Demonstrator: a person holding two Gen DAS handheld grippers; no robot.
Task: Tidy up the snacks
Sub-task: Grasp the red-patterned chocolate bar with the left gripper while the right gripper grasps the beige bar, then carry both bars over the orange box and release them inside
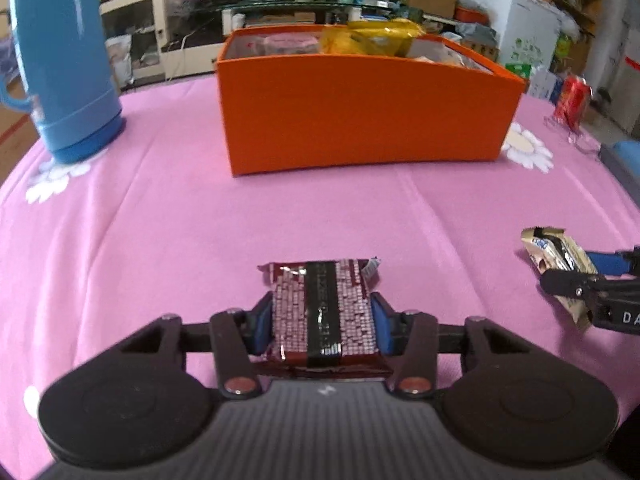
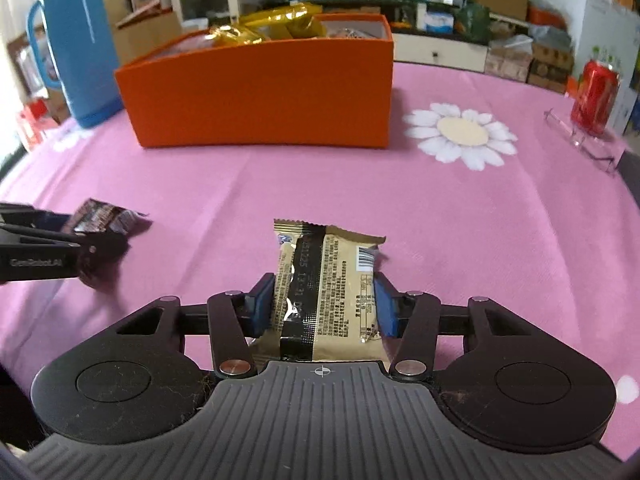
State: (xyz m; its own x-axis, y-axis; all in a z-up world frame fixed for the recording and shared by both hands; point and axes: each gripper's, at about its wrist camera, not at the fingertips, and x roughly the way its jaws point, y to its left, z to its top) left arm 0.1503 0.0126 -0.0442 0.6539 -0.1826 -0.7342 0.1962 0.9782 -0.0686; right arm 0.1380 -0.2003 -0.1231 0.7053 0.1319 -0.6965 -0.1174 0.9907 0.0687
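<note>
Maroon snack packet (image 1: 324, 314) sits pinched between the blue pads of the left claw (image 1: 320, 320). Right claw (image 2: 322, 300) pinches a gold snack packet (image 2: 326, 292) likewise. Both appear just above the pink tablecloth (image 1: 160, 220). Ahead of both claws stands the orange box (image 1: 360, 112), holding yellow bags (image 1: 372, 36).

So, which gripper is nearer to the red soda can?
Right. The right gripper, shut on the beige snack packet, sits nearer the red soda can; the left gripper lies further left.
</note>
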